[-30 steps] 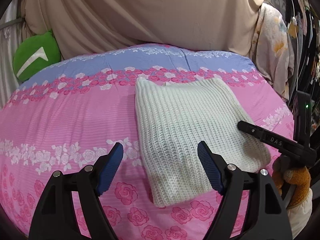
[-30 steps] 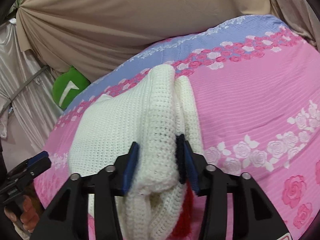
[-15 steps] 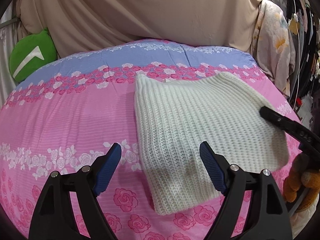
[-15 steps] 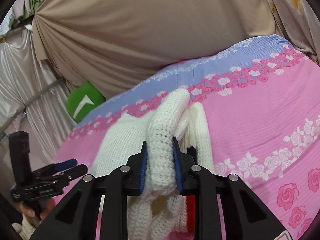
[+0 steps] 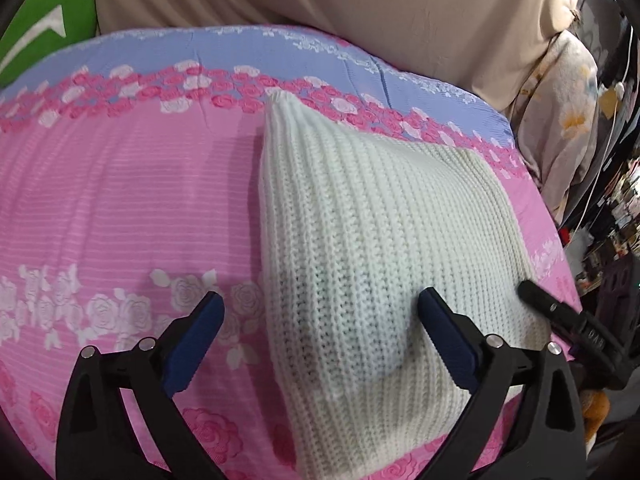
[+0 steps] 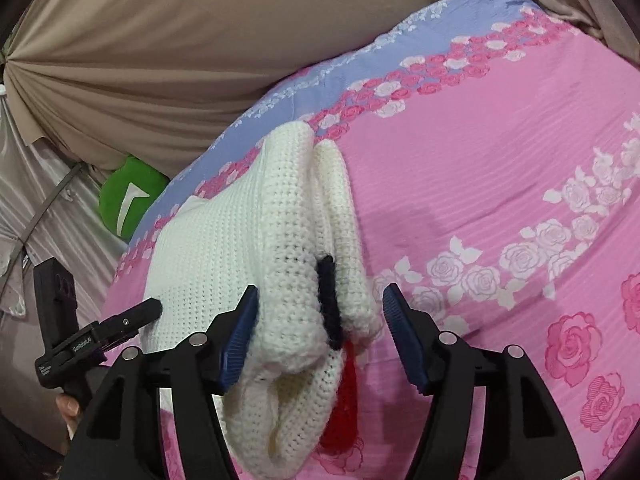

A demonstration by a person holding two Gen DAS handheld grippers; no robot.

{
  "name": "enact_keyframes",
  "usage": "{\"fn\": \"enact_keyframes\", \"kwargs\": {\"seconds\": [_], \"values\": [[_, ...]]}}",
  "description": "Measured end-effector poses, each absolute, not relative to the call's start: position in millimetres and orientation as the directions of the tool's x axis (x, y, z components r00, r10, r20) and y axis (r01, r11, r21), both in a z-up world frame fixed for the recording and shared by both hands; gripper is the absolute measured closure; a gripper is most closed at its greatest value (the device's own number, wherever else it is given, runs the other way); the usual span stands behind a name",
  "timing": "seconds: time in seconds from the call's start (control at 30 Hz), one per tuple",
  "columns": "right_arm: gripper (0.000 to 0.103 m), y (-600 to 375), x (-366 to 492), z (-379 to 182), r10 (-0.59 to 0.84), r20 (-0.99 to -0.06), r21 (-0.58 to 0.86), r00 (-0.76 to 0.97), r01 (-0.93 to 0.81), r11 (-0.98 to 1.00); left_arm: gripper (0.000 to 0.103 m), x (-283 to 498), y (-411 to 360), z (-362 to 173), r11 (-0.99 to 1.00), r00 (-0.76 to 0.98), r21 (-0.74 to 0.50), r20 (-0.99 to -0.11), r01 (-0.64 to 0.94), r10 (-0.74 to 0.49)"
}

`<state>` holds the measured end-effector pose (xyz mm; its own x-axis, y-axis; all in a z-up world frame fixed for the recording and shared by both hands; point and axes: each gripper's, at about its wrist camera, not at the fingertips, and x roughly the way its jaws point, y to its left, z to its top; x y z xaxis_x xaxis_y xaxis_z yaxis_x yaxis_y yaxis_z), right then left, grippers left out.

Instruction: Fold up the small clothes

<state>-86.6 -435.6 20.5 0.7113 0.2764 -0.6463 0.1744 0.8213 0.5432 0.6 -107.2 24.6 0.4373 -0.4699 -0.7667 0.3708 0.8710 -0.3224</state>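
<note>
A folded cream knit garment lies on the pink rose-patterned bed cover. My left gripper is open over its near edge, left finger over the cover, right finger over the knit. In the right wrist view the garment shows its rolled side edge with a black trim and a red part underneath. My right gripper is open, its jaws standing either side of that rolled edge. The left gripper also shows in the right wrist view, at the garment's far side.
A beige curtain hangs behind the bed. A green cushion sits at the bed's far left corner. Floral cloth and clutter stand off the right side. The other gripper's finger pokes in at right.
My right gripper was shut on the garment's rolled edge half a second ago and has now opened. The edge has dropped back to the bed. My left gripper moved closer over the garment.
</note>
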Motion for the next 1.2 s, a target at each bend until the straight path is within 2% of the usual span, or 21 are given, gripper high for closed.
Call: {"fn": "enact_keyframes", "kwargs": {"seconds": [0.17,0.37,0.7,0.9,0.93,0.97,1.0,1.03,1.07,1.13,1.2], "values": [[0.03,-430.3,-66.8,4.6,0.35,-0.639,0.596,0.685,0.154,0.788,0.005,15.1,-117.9,14.6,0.837,0.378,-0.391,-0.761,0.383,-0.528],[0.02,-421.4,-47.2,5.5,0.352,-0.633,0.581,0.69,0.122,0.805,0.005,28.3,-130.9,3.4,0.801,0.325,-0.445,-0.749,0.399,-0.578],[0.016,-415.1,-33.8,6.2,0.339,-0.614,0.576,0.712,0.111,0.81,0.005,30.1,-140.7,3.7,0.798,0.362,-0.403,-0.734,0.448,-0.574],[0.017,-412.7,-31.8,6.4,0.333,-0.611,0.571,0.718,0.109,0.813,0.005,30.5,-138.3,2.8,0.791,0.372,-0.405,-0.721,0.459,-0.585],[0.024,-411.7,-32.0,6.6,0.332,-0.612,0.57,0.718,0.109,0.815,0.005,30.3,-138.1,3.0,0.789,0.371,-0.405,-0.72,0.461,-0.586],[0.035,-409.7,-31.8,6.5,0.333,-0.614,0.568,0.716,0.107,0.816,0.005,30.4,-138.4,3.3,0.786,0.367,-0.405,-0.72,0.467,-0.589],[0.04,-408.1,-32.6,7.1,0.335,-0.611,0.568,0.717,0.103,0.816,0.008,30.0,-137.8,4.3,0.778,0.36,-0.41,-0.717,0.476,-0.597],[0.05,-406.6,-34.3,8.8,0.337,-0.601,0.571,0.724,0.095,0.815,0.016,28.6,-136.9,6.6,0.77,0.357,-0.414,-0.71,0.485,-0.607],[0.054,-405.6,-36.2,11.1,0.337,-0.592,0.577,0.732,0.093,0.812,0.021,26.8,-135.5,9.3,0.767,0.36,-0.411,-0.706,0.493,-0.61],[0.058,-401.8,-42.1,16.5,0.317,-0.582,0.576,0.749,0.104,0.811,0.044,22.0,-133.3,19.6,0.761,0.372,-0.393,-0.697,0.517,-0.613],[0.06,-397.3,-47.8,25.1,0.303,-0.566,0.566,0.766,0.095,0.819,0.053,19.2,-127.9,31.3,0.744,0.367,-0.398,-0.684,0.537,-0.63]]}}
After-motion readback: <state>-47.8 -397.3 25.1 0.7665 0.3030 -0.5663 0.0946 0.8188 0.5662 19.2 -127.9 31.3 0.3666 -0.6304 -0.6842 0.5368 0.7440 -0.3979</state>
